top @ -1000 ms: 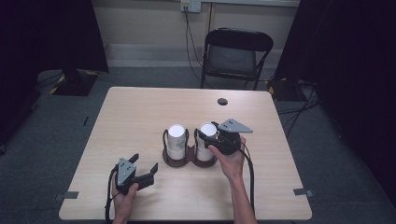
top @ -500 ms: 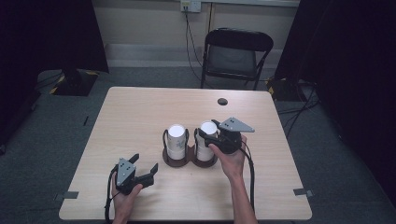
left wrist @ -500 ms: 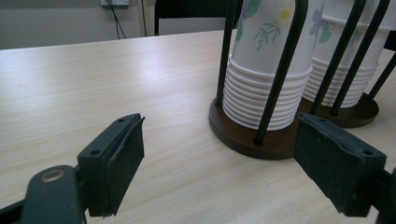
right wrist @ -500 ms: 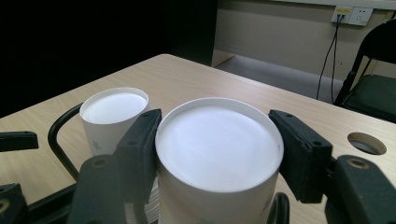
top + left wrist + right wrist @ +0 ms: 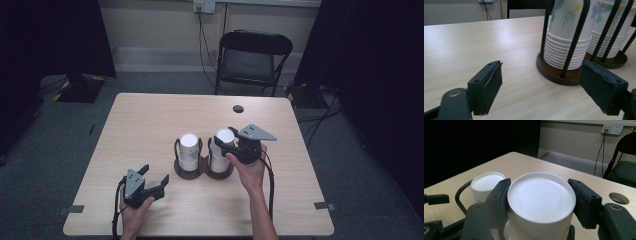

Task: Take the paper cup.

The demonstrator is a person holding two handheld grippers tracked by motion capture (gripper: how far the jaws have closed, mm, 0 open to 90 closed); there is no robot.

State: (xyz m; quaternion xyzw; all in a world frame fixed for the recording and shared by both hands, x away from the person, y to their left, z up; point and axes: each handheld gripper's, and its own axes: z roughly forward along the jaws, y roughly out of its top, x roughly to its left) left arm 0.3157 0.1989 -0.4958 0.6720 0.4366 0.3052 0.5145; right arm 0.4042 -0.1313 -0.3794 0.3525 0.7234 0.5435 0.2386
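Atop the right stack in the wooden holder (image 5: 202, 171), the upturned paper cup (image 5: 540, 202) is pinched at its base by the right gripper (image 5: 541, 201). Light and thin-walled, it would likely crush, so grip gently near the stiffer bottom rim. The left gripper (image 5: 152, 181) rests wide open on the table (image 5: 150, 125).

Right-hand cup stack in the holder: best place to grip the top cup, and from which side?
Grip the top cup just below its upturned base, coming in from above the holder. The upright black rods fence the lower wall; only the top stands clear. The right gripper already clamps there.
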